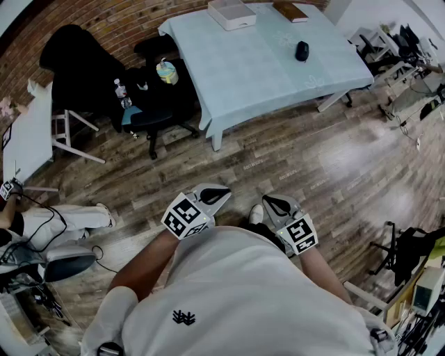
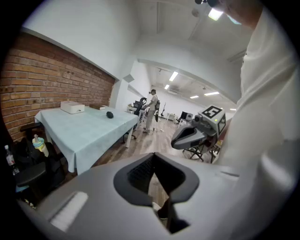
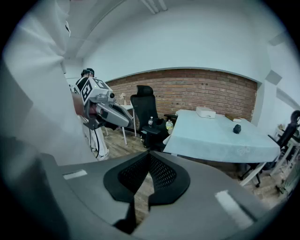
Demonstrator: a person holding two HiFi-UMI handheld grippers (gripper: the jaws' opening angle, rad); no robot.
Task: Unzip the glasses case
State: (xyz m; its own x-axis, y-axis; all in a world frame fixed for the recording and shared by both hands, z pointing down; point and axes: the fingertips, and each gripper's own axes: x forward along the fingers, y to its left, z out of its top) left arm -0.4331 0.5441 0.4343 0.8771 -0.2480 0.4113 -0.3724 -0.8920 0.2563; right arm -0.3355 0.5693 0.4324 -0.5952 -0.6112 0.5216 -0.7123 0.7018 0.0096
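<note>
The glasses case [image 1: 302, 50] is a small dark oval lying on the pale blue tablecloth [image 1: 264, 69] at the far right of the table. It also shows as the case [image 2: 109, 115] in the left gripper view and the case [image 3: 237, 129] in the right gripper view. Both grippers are held close to my body, far from the table, over the wooden floor. My left gripper [image 1: 215, 195] is shut with nothing between its pads, seen close up as the left gripper [image 2: 154, 161]. My right gripper [image 1: 274, 204] is likewise shut and empty, its own view showing the right gripper [image 3: 149, 161].
A white box [image 1: 231, 12] and a brown book [image 1: 290, 10] sit at the table's far end. A black office chair [image 1: 149, 104] carrying a bottle and a cup stands left of the table. A seated person [image 1: 49, 222] is at my left, and equipment clutters the right.
</note>
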